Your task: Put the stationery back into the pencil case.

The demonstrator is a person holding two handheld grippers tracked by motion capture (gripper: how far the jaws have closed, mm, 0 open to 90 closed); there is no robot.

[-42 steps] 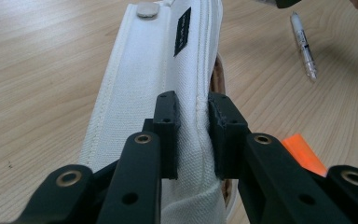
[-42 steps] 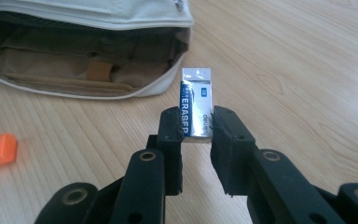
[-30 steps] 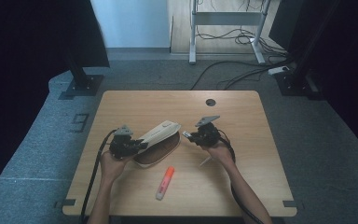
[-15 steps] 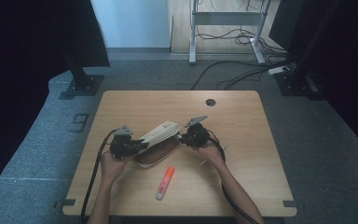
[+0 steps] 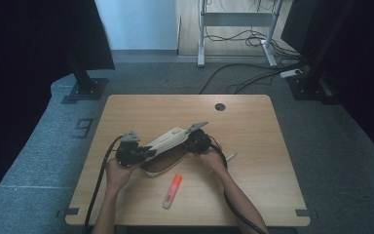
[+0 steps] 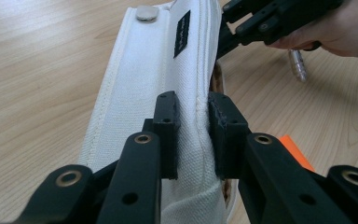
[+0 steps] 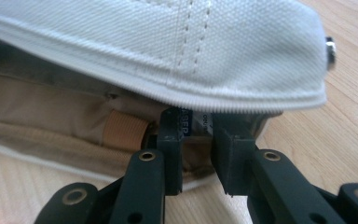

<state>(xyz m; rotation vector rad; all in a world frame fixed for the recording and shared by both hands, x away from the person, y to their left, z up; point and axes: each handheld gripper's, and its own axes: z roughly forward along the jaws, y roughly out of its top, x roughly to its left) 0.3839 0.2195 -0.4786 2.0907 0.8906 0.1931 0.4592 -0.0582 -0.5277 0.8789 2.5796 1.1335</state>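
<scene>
A white canvas pencil case [image 5: 167,140] lies slantwise at the table's middle, its lid lifted over a brown lining [image 7: 51,100]. My left gripper [image 5: 143,152] holds its near-left end. In the left gripper view the jaws [image 6: 193,126] are shut on the lid's stitched seam [image 6: 200,74]. My right gripper [image 5: 189,141] is at the case's far-right end. In the right gripper view its jaws [image 7: 198,135] reach under the lid's zip edge [image 7: 168,46] and pinch a small printed tag [image 7: 198,122]. A tan ribbed thing [image 7: 126,130] lies inside the case.
An orange highlighter [image 5: 172,191] lies near the table's front edge. A silver pen [image 5: 230,157] rests to the right of the right hand. A round cable hole [image 5: 219,107] sits at the table's back. Both grippers' cables trail off the front.
My right gripper has moved left, in to the case's far end and under its lid. The left gripper has kept still on the case.
</scene>
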